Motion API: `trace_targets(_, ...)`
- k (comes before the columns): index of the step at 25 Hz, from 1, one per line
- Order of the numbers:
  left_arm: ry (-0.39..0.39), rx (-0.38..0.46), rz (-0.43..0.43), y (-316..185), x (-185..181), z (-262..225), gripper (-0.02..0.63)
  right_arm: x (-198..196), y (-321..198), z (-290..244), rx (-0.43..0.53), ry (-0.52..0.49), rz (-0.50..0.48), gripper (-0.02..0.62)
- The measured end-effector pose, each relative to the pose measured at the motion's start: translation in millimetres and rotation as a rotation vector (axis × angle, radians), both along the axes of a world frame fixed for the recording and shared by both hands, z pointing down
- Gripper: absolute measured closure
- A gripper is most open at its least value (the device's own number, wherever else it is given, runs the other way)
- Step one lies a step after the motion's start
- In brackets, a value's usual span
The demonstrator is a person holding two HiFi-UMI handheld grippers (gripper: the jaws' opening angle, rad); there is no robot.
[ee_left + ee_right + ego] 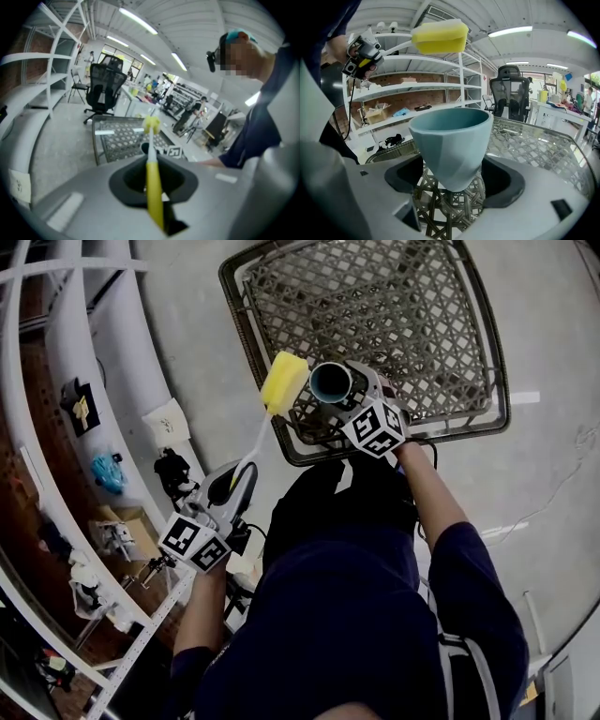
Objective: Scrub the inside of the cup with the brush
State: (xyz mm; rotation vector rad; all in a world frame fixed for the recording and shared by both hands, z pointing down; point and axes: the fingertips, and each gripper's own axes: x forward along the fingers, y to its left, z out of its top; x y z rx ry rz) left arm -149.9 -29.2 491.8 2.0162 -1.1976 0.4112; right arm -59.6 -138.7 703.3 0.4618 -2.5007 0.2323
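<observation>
A pale blue-green cup [330, 382] stands upright on the woven wicker tabletop [403, 315], near its front edge. My right gripper [345, 399] is around it. In the right gripper view the cup [452, 140] sits between the wide jaws with wicker showing beside its narrow base, so the gripper [452, 185] is open. My left gripper [239, 479] is shut on the brush's yellow handle [153, 187]. The brush's yellow sponge head [283, 381] hangs just left of the cup and a little above its rim, outside it, as the right gripper view also shows of the sponge head [439, 37].
White curved shelving [56, 352] with small items runs along the left. A black office chair [511, 93] stands beyond the table. The wicker tabletop [534, 140] stretches back and right of the cup. The person's dark blue torso [356, 615] fills the lower head view.
</observation>
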Motion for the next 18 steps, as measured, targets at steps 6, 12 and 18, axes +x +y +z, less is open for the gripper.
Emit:
trace_targets(6,-0.007,-0.008,0.02,-2,-4,3,0.574,-3,-7,4,0.022,0.018,0.027,0.252)
trace_targets(12,-0.001,0.01,0.042,-3,-8,-9,0.574,-2,-3,-14,0.034,0.041,0.03,0.252)
trace_targets(18,-0.001,0.055,0.082,-5,-13,-31,0.574,8,-13,-74,0.073,0.011,0.092,0.252)
